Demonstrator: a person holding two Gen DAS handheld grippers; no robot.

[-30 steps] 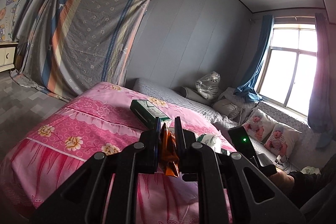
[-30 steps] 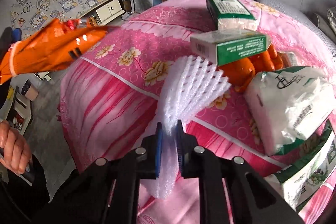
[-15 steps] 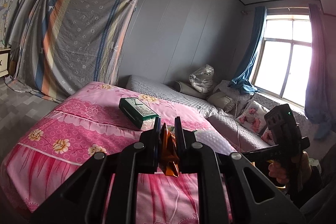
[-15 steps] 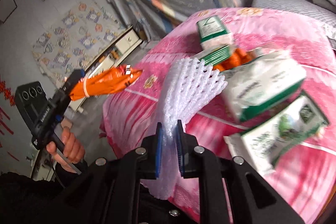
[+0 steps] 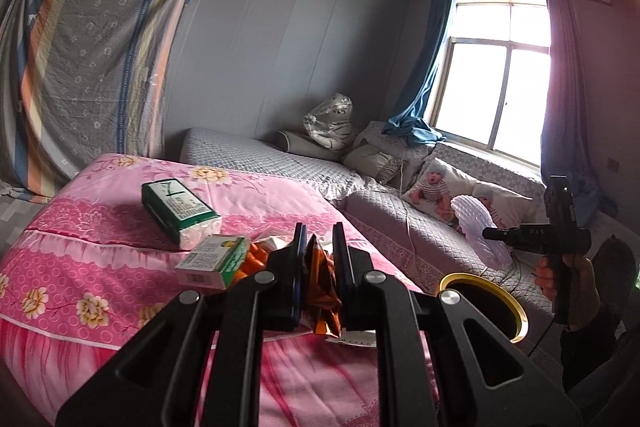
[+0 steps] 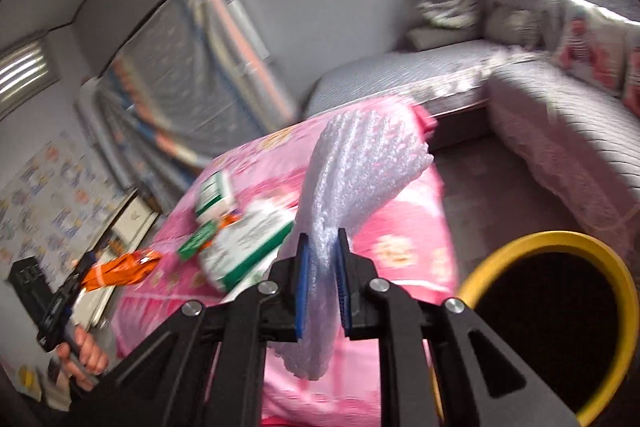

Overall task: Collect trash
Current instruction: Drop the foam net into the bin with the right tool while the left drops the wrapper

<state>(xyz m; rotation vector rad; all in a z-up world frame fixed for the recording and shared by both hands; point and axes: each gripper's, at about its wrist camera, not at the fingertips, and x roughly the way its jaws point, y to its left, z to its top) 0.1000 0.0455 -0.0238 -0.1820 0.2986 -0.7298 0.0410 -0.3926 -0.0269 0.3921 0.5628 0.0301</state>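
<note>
The left gripper (image 5: 318, 279) points almost level over the pink bed (image 5: 100, 227), jaws closed on an orange wrapper (image 5: 322, 291). The right gripper (image 6: 322, 291) tilts downward beside the yellow-rimmed bin (image 6: 532, 247), its jaws clamping white foam netting (image 6: 360, 167).

L tongs (image 5: 320, 279) & R tongs (image 6: 323, 283) both clamped tight.

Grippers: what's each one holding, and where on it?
Left gripper pinches an orange wrapper by one end. Right gripper clamps a white foam net sleeve near its lower end.
</note>
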